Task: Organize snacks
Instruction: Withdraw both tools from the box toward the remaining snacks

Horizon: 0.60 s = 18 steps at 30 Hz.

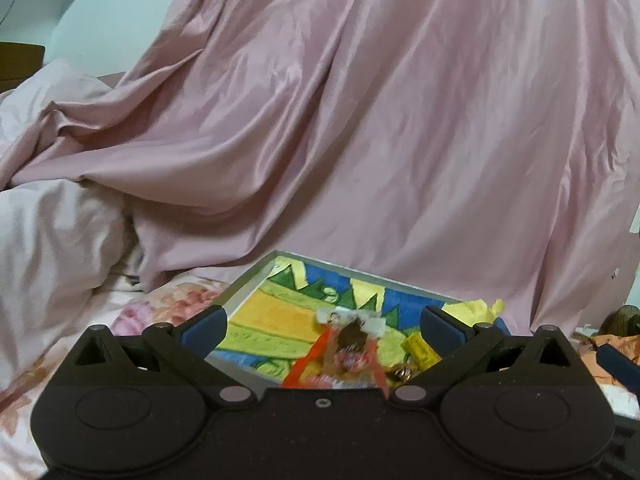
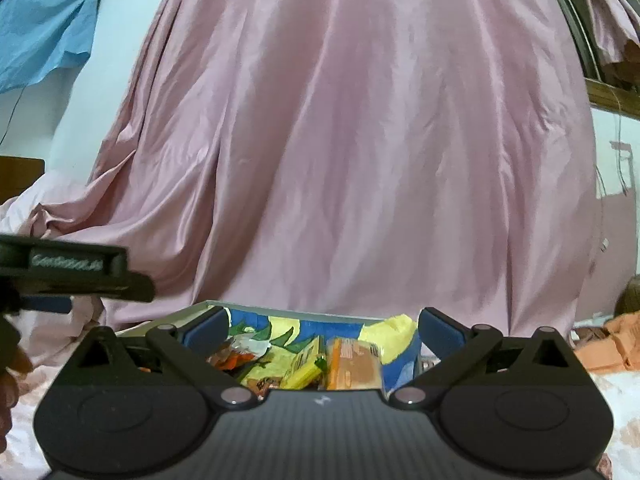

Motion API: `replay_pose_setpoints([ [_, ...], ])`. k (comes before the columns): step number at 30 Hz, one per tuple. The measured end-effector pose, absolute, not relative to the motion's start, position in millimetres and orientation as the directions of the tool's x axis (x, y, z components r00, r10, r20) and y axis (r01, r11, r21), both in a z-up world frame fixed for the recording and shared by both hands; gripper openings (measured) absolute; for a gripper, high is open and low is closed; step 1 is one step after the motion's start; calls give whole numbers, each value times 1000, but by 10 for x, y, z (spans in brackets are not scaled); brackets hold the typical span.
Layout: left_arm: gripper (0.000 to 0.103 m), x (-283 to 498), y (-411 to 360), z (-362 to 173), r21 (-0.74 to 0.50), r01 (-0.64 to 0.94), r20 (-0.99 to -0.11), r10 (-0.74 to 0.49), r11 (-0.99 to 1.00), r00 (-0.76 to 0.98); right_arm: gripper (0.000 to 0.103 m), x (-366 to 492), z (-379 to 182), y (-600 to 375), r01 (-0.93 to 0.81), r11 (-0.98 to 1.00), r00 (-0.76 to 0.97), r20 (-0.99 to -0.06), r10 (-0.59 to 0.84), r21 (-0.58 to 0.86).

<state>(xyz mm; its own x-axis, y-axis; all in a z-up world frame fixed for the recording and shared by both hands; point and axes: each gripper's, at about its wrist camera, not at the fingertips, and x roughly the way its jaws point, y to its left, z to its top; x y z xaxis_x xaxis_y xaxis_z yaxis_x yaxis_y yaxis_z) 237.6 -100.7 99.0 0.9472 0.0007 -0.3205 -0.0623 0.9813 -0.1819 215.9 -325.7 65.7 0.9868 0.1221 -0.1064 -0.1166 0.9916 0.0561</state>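
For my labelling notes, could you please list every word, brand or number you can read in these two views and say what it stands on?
Embossed lettering on the left gripper body: blurred, unreadable.
Print on the yellow snack box: too small.
Print on the orange packet: blurred.
Red-edged packet: blurred.

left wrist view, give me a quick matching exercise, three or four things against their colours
Things:
1. curtain
2. small box on the tray
3. tray rim
4. left gripper's fingers

Colours:
A. grey
B. dark blue
C. pink
D. yellow

Pairs: 1-C, 2-D, 3-A, 4-B
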Motion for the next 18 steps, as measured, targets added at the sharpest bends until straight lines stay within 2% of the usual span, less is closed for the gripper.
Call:
replay_pose_setpoints([
  [11,102,1727,-747,663,-223,-78,-383,-14,972,924,103,1610,645,-3186,-111,994,981,-158,111,9],
  [18,102,1382,-658,470,-223,-66,-410,-33,973,911,103,1339,455,-3203,-102,989,939,-317,131,107],
])
